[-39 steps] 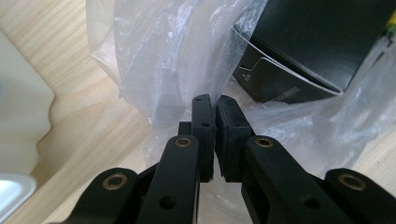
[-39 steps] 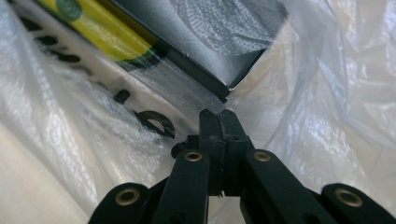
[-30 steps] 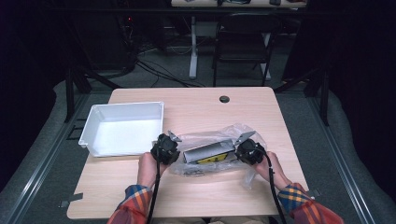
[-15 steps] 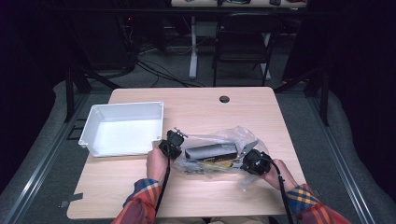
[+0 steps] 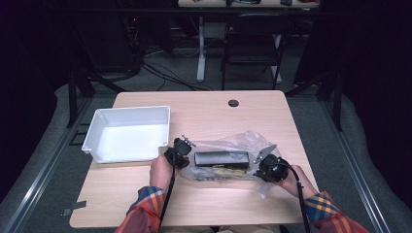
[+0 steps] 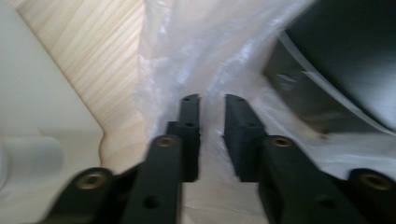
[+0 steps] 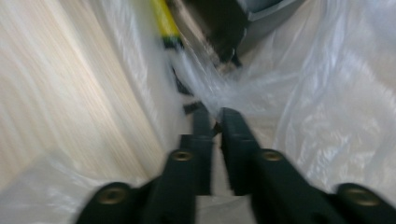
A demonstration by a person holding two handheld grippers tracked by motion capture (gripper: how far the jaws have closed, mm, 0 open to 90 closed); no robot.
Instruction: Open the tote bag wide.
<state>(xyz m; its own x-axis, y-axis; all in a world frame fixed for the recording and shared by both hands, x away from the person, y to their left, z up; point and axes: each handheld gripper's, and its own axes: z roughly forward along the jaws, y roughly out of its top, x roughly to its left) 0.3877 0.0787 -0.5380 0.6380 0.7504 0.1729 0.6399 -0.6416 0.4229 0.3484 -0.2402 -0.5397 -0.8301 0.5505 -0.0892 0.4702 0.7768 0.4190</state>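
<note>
A clear plastic bag (image 5: 238, 141) lies on the wooden table (image 5: 204, 116) with a black box (image 5: 221, 158) and a yellow-marked item (image 5: 227, 170) inside. My left gripper (image 5: 183, 154) is at the bag's left end. In the left gripper view it (image 6: 212, 106) is shut on the bag's film (image 6: 177, 56), with the box (image 6: 345, 60) ahead on the right. My right gripper (image 5: 262, 167) is at the bag's right end. In the right gripper view it (image 7: 215, 115) pinches the film (image 7: 327, 107), the yellow item (image 7: 164, 18) lying beyond.
A white tray (image 5: 97, 127) stands at the table's left, just beyond my left hand; its corner (image 6: 37, 102) is close to the left jaw. A cable hole (image 5: 233, 103) sits near the table's far edge. A chair (image 5: 252, 43) stands behind the table.
My right gripper has moved right and toward the person, drawing the bag's right end out. The left gripper shifted slightly right at the bag's left end.
</note>
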